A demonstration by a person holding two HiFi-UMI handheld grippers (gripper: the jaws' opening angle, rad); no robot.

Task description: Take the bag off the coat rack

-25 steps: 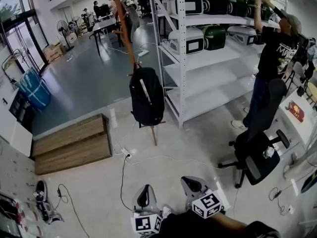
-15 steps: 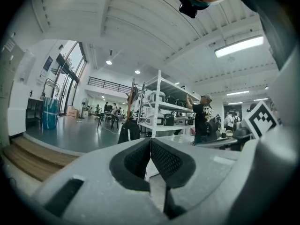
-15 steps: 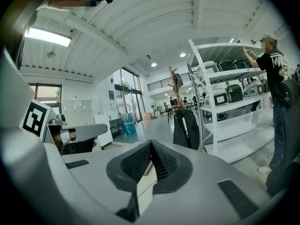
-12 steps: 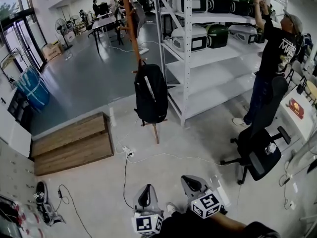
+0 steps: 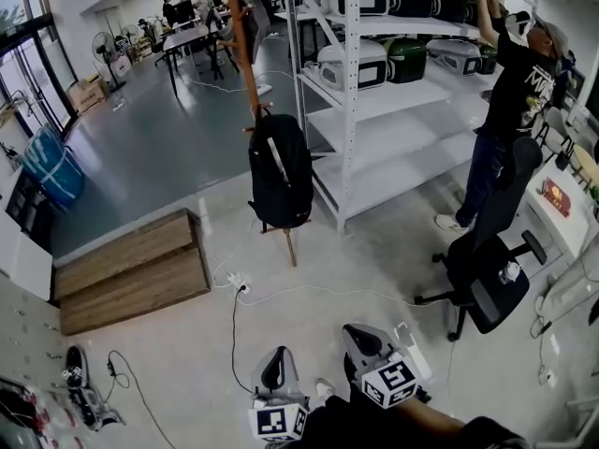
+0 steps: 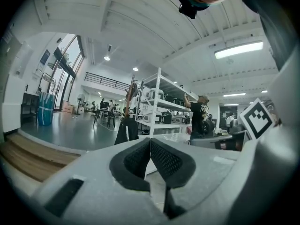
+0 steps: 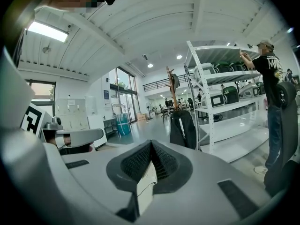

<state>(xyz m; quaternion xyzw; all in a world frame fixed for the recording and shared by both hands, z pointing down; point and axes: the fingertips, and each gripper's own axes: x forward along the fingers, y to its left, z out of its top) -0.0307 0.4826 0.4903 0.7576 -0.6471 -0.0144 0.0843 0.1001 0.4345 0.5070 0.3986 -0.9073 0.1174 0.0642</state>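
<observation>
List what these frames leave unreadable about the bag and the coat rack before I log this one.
- Head view: which hook carries the bag, and by what strap; too small, and the bag's top covers that spot on the coat rack.
- Head view: the rack's foot, partly behind the bag.
- Left and right gripper views: the bag is far off and tiny, so no strap detail.

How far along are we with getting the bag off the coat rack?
Nothing is done yet: the black bag hangs on the coat rack. The left gripper and right gripper are shut, empty and well short of it. Left to do: approach, grip the bag, lift it off.
</observation>
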